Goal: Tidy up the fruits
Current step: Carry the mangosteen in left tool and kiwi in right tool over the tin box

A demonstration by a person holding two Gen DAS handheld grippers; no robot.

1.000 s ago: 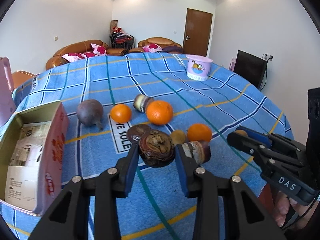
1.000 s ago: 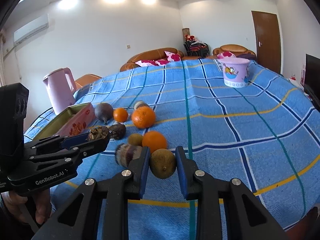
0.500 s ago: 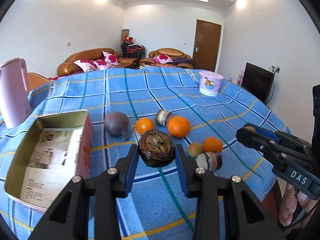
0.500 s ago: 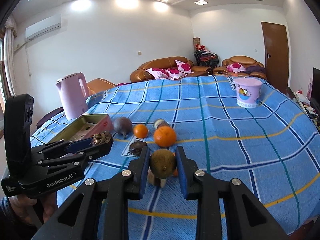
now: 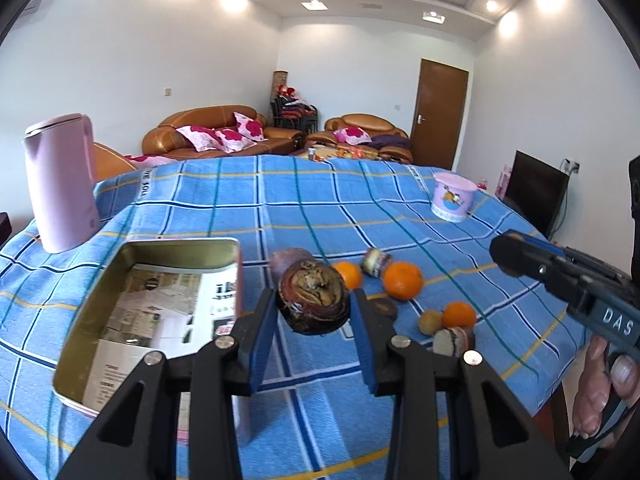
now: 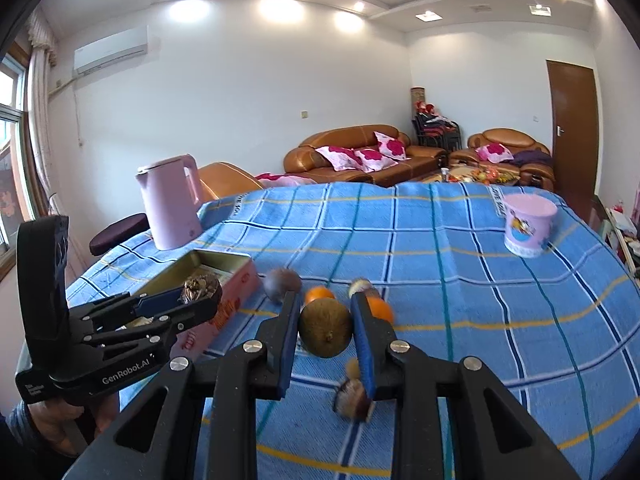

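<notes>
My left gripper [image 5: 314, 312] is shut on a dark brown wrinkled fruit [image 5: 313, 302] and holds it above the table, just right of the open tin box [image 5: 160, 304]. My right gripper [image 6: 326, 328] is shut on a brown kiwi [image 6: 326, 332], lifted above the table. The left gripper also shows in the right wrist view [image 6: 200, 296], beside the tin box [image 6: 224, 276]. On the blue checked cloth [image 5: 320, 208] lie oranges [image 5: 402, 280], a purple round fruit [image 5: 286, 258], a small kiwi [image 5: 430, 322] and cut fruit pieces [image 5: 452, 340].
A pink kettle [image 5: 60, 184] stands at the table's left back. A pink cup [image 5: 454, 196] stands at the far right. The tin box is lined with printed paper. The table's front edge is close below both grippers.
Both grippers have risen from the table with their fruits. The left one has moved left toward the tin box, which now sits nearer the middle of its view.
</notes>
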